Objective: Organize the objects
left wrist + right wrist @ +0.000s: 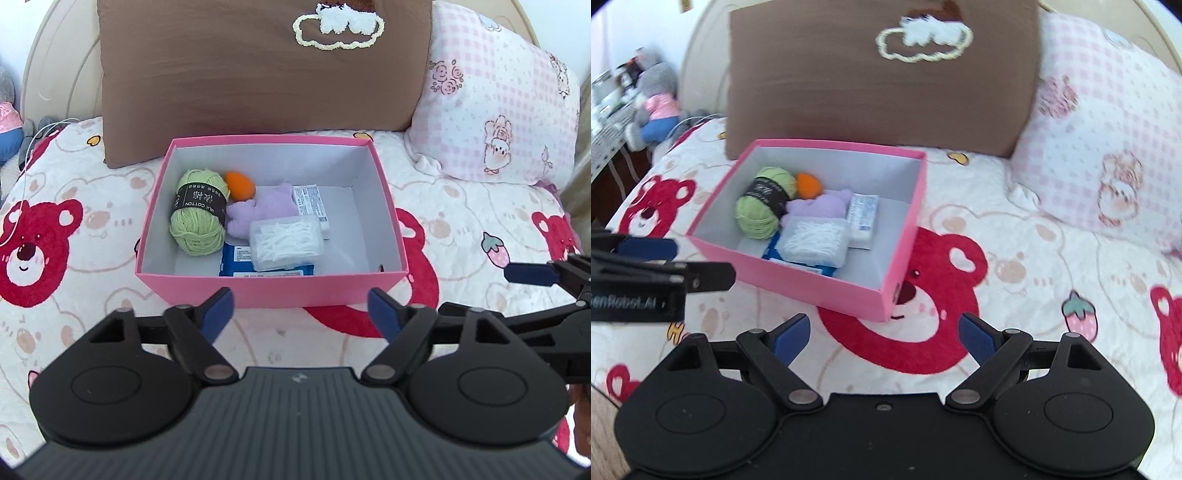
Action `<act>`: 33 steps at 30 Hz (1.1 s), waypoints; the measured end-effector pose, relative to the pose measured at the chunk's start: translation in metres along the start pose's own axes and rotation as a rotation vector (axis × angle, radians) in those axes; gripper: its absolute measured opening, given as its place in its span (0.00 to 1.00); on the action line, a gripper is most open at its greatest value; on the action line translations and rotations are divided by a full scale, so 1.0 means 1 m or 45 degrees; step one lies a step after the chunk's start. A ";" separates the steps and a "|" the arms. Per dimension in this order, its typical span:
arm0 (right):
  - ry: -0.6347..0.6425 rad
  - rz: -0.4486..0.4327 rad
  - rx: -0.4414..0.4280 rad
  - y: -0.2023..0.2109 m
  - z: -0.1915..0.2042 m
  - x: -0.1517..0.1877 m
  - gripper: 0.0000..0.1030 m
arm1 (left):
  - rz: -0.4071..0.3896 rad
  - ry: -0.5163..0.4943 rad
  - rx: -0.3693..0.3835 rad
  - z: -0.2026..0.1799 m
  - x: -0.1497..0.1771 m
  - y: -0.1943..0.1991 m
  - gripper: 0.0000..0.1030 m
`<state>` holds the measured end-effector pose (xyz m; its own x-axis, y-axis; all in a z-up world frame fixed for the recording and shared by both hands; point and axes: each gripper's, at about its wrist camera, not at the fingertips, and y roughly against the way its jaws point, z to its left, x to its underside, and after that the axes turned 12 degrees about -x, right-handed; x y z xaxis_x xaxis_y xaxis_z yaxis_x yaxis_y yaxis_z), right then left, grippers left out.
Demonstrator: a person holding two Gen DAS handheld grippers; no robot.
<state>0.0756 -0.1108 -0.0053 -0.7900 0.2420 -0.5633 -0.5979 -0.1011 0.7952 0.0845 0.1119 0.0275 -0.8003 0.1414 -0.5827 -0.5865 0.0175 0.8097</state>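
A pink box (273, 290) (827, 284) stands open on the bed. Inside lie a green yarn ball (197, 218) (762, 208), an orange egg-shaped piece (241, 185) (809, 183), a purple plush (264, 210) (822, 206), a clear case of white picks (286, 242) (816, 238), a blue packet (236, 262) and a white packet (312, 206) (863, 216). My left gripper (301, 308) is open and empty just in front of the box. My right gripper (884, 334) is open and empty, in front of the box's right corner.
A brown cushion (258, 70) (882, 81) leans behind the box, a pink checked pillow (502, 107) (1108, 147) to its right. A grey plush toy (653, 103) sits at the far left. The bear-print blanket (461, 229) covers the bed.
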 end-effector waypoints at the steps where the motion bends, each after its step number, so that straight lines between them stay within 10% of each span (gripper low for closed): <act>1: -0.026 0.001 -0.004 -0.001 -0.002 0.001 0.87 | 0.003 -0.001 -0.002 -0.001 0.001 -0.001 0.80; 33: -0.194 0.094 0.125 -0.017 -0.020 0.022 0.87 | 0.108 -0.048 -0.094 -0.015 0.021 -0.036 0.99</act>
<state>0.0655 -0.1226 -0.0361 -0.7973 0.3814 -0.4678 -0.5169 -0.0312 0.8555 0.0866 0.0997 -0.0150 -0.8428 0.1766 -0.5085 -0.5259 -0.0688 0.8478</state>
